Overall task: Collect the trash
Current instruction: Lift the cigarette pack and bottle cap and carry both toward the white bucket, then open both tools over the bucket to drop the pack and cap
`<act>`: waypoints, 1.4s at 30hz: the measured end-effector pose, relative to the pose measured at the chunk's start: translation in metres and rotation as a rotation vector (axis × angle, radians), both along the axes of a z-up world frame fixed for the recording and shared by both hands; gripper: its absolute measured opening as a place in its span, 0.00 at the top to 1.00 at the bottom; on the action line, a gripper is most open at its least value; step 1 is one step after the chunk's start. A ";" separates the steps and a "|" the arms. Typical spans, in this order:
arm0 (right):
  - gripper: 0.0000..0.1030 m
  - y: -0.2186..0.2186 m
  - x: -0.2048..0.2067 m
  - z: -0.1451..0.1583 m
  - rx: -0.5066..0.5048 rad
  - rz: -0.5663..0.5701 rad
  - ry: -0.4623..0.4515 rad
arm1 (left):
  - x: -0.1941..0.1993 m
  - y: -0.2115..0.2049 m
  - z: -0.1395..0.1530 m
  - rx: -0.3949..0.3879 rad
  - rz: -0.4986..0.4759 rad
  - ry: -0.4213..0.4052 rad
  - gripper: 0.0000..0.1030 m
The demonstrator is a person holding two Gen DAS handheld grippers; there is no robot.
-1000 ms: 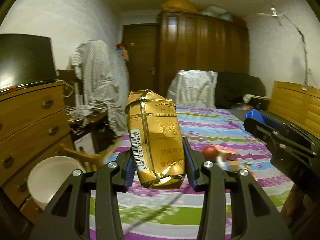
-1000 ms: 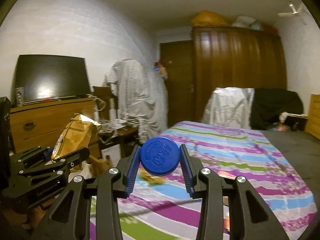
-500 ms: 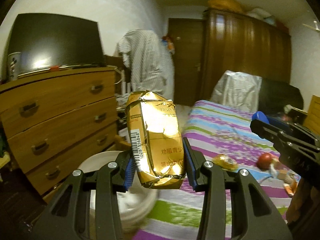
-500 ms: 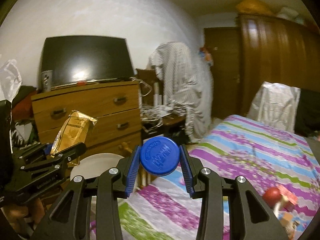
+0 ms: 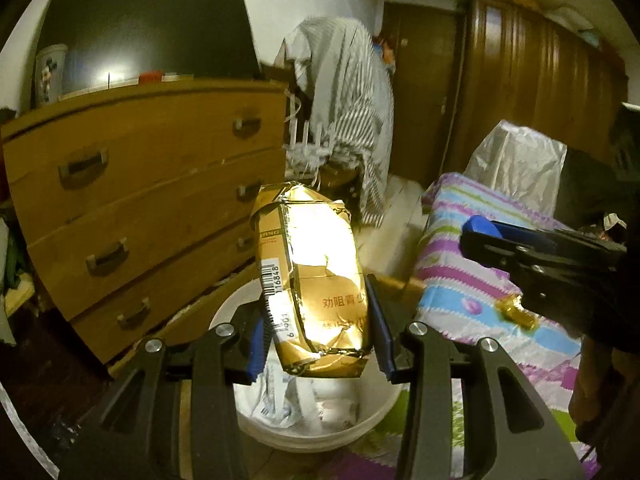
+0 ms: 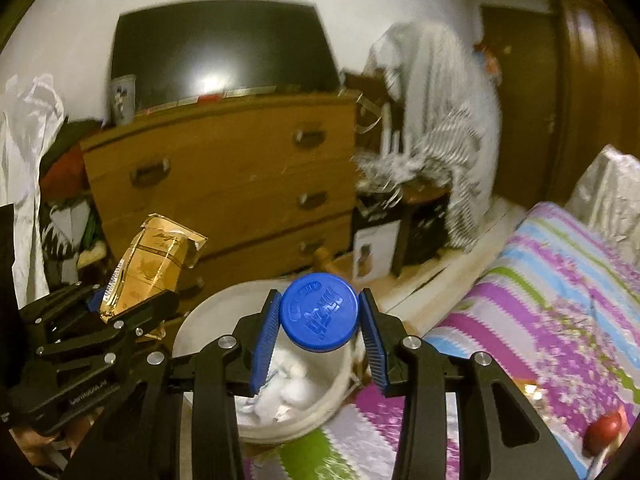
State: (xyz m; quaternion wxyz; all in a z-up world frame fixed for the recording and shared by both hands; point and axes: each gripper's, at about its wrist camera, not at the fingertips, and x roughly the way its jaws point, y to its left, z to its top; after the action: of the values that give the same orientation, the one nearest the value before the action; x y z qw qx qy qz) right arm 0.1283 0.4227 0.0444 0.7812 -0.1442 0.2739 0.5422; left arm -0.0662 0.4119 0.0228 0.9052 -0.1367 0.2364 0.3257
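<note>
At lower centre of each view, the left gripper (image 5: 316, 344) clamps a gold packet (image 5: 310, 280) and the right gripper (image 6: 318, 336) a blue cap (image 6: 319, 312), both poised over the white bin (image 6: 200, 320) for dropping.

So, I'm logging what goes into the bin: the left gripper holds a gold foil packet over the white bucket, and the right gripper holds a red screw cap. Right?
Not quite: the screw cap in the right gripper is blue, not red, as the right wrist view shows. The left gripper does hold the gold foil packet over the white bucket.
</note>
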 end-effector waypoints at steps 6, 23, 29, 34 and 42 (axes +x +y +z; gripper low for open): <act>0.60 0.055 0.018 -0.044 -0.151 0.058 0.113 | 0.010 0.039 -0.032 -0.111 -0.007 0.091 0.60; 0.60 0.088 0.037 -0.094 -0.272 0.097 0.187 | 0.014 0.086 -0.072 -0.234 0.012 0.167 0.60; 0.60 0.087 0.037 -0.095 -0.271 0.097 0.185 | 0.015 0.088 -0.074 -0.238 0.011 0.171 0.60; 0.60 0.088 0.037 -0.096 -0.271 0.095 0.186 | 0.016 0.089 -0.074 -0.242 0.016 0.168 0.60; 0.49 0.079 0.047 -0.097 -0.240 0.074 0.203 | 0.014 0.095 -0.079 -0.233 0.031 0.182 0.38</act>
State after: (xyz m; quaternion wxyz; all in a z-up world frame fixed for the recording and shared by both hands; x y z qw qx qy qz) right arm 0.1751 0.5020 -0.0528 0.7061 -0.1908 0.4089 0.5457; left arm -0.0519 0.5072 -0.0562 0.8527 -0.2146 0.3517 0.3212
